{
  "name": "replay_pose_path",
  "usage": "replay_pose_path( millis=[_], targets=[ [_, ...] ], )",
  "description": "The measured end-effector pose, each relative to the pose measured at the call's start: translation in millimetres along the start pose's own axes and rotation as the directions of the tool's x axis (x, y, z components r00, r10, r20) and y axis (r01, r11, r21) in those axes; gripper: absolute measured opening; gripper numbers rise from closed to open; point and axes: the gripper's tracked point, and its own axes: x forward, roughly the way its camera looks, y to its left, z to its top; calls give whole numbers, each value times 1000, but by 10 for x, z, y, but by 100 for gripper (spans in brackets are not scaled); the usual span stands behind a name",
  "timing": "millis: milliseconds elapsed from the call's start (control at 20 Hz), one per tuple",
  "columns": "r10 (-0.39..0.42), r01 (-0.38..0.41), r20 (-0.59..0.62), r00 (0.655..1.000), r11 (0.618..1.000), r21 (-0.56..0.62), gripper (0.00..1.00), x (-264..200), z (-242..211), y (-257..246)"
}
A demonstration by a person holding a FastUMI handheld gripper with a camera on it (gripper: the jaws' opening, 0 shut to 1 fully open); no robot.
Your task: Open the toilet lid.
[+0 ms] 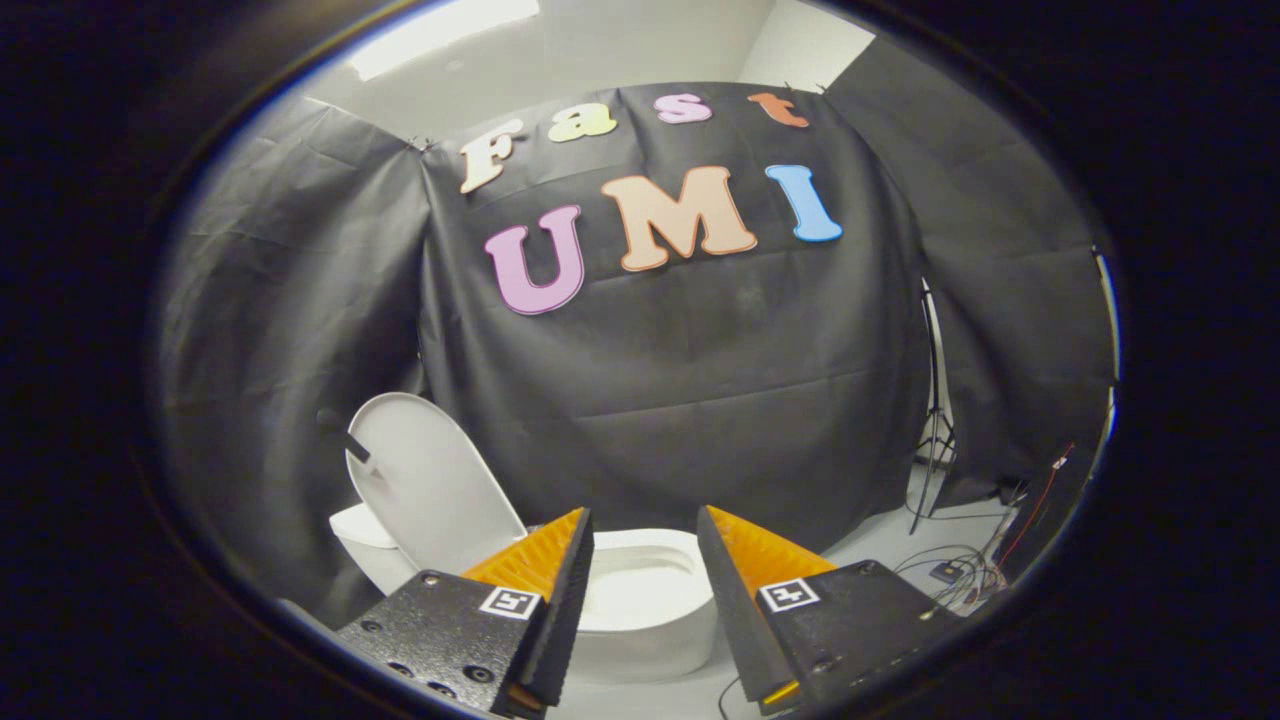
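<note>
A white toilet (pixel 650 620) stands on the floor just beyond my fingers, in front of the black cloth wall. Its lid (pixel 430 480) is raised, tilted up and leaning back to the left of the bowl. The seat and the bowl opening (pixel 640 590) show between my two fingers. A small dark handle (pixel 357 447) sticks out from the lid's left edge. My gripper (pixel 645 530) is open, held above and in front of the bowl with nothing between its fingers.
A light stand (pixel 935 420) rises at the right against the cloth. Loose cables and a small box (pixel 950 572) lie on the pale floor to the right of the toilet.
</note>
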Motion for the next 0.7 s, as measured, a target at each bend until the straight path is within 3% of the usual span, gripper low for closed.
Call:
replay_pose_path(
  millis=[250,700],
  targets=[
    [3,-2,-65,998,1000,8,65,142,-167,79],
    [25,-25,-34,999,1000,-4,65,147,-60,15]
  ],
)
